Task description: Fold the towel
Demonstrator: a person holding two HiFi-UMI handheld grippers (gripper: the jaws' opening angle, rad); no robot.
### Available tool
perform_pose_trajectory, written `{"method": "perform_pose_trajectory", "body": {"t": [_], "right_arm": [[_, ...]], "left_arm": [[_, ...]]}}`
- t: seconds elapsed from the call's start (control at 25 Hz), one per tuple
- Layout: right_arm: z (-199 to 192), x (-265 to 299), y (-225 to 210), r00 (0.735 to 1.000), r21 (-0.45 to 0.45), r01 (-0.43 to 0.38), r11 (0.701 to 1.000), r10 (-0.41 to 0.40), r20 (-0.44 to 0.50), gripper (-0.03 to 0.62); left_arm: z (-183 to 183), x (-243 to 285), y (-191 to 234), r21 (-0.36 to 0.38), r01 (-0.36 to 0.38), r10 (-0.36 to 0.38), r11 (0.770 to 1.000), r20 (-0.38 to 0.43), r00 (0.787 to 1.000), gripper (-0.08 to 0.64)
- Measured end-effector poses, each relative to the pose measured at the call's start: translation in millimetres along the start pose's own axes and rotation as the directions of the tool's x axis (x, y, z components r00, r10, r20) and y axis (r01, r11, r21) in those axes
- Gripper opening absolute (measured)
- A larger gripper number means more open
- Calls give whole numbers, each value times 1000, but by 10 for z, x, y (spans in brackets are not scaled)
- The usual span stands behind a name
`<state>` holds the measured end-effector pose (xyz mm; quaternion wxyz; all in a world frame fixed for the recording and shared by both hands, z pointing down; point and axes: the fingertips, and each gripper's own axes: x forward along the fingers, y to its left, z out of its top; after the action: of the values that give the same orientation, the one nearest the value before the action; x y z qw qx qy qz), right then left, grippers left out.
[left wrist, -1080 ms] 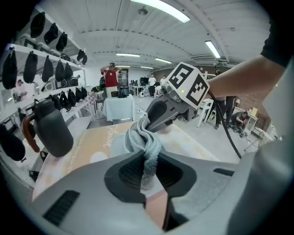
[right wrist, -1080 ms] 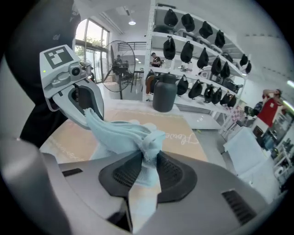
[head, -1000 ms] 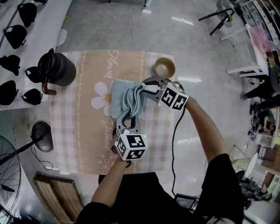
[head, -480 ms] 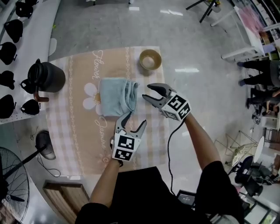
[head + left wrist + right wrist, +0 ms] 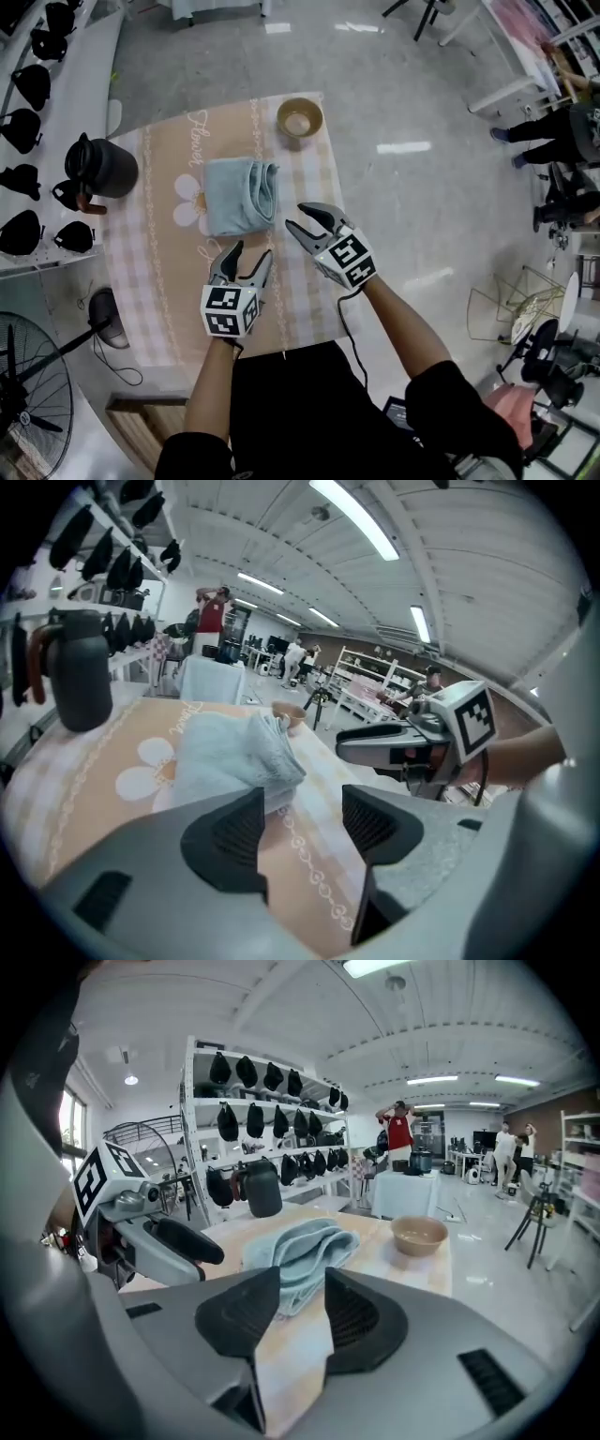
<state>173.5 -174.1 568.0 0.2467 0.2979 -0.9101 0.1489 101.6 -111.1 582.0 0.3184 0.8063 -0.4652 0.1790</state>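
Observation:
The light blue towel point(image 5: 239, 192) lies folded in a thick bundle on the checked tablecloth point(image 5: 164, 281), its layered edges to the right. Both grippers are back from it, near the table's front. My left gripper point(image 5: 249, 257) is open with nothing between its fingers; it points at the towel point(image 5: 230, 752) from a short way off. My right gripper point(image 5: 303, 218) stands open and empty just right of the towel's near corner. In the right gripper view the towel point(image 5: 300, 1246) lies beyond the jaws, apart from them, and the left gripper point(image 5: 150, 1232) shows at the left.
A tan bowl point(image 5: 300, 117) stands at the table's far edge, beyond the towel. A black kettle point(image 5: 101, 167) sits at the far left of the table. Shelves of dark bags point(image 5: 23, 150) run along the left, and a fan point(image 5: 33, 394) stands at the lower left.
Both grippers held the bunched towel a second ago. They have let go, opened and drawn back toward the near edge. The towel now lies folded on the table.

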Motion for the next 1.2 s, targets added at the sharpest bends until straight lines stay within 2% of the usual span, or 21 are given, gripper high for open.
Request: {"method": "perform_pose_trajectory", "body": {"t": [0.04, 0.08, 0.12, 0.2, 0.28, 0.44, 0.6, 0.72, 0.84, 0.96, 1.08, 1.2], "right_arm": [[-34, -44, 51, 1000, 6, 16, 1000, -15, -12, 128], [-71, -91, 101, 999, 10, 32, 999, -32, -25, 46], [-113, -141, 157, 998, 13, 44, 999, -43, -40, 5], [-167, -224, 280, 997, 27, 58, 998, -57, -44, 3], [-185, -277, 400, 997, 55, 74, 996, -73, -26, 3], [-225, -354, 613, 993, 81, 114, 990, -113, -14, 3], [-337, -451, 891, 990, 67, 142, 988, -140, -35, 3], [-301, -585, 1056, 986, 57, 166, 985, -164, -24, 3], [-50, -730, 1130, 979, 50, 200, 979, -202, 32, 3], [440, -956, 1136, 957, 34, 257, 966, -259, 132, 3], [1040, -1250, 1120, 918, 33, 314, 949, -313, 244, 3], [1551, -1559, 1161, 875, 40, 360, 932, -352, 332, 3]], "left_arm": [[-58, -42, 30, -17, -26, 26, 1000, 0, 1000, 264], [-126, -85, 62, -20, -58, 57, 998, -7, 998, 246], [-201, -132, 93, -10, -94, 94, 996, -19, 995, 220], [-335, -242, 138, 17, -163, 163, 987, -33, 986, 3], [-436, -362, 164, 16, -201, 201, 980, -34, 979, 3], [-503, -598, 244, -34, -246, 245, 969, -17, 969, 3], [-582, -818, 265, -63, -247, 247, 967, -10, 969, 3], [-551, -994, 175, -51, -239, 239, 970, -4, 971, 3], [-294, -1245, 68, -31, -244, 245, 969, 70, 967, 3], [199, -1563, -29, 0, -243, 238, 970, 192, 952, 3], [823, -1890, -111, 81, -273, 236, 959, 311, 921, 3], [1347, -2245, -220, 125, -309, 229, 943, 430, 873, 3]]}}
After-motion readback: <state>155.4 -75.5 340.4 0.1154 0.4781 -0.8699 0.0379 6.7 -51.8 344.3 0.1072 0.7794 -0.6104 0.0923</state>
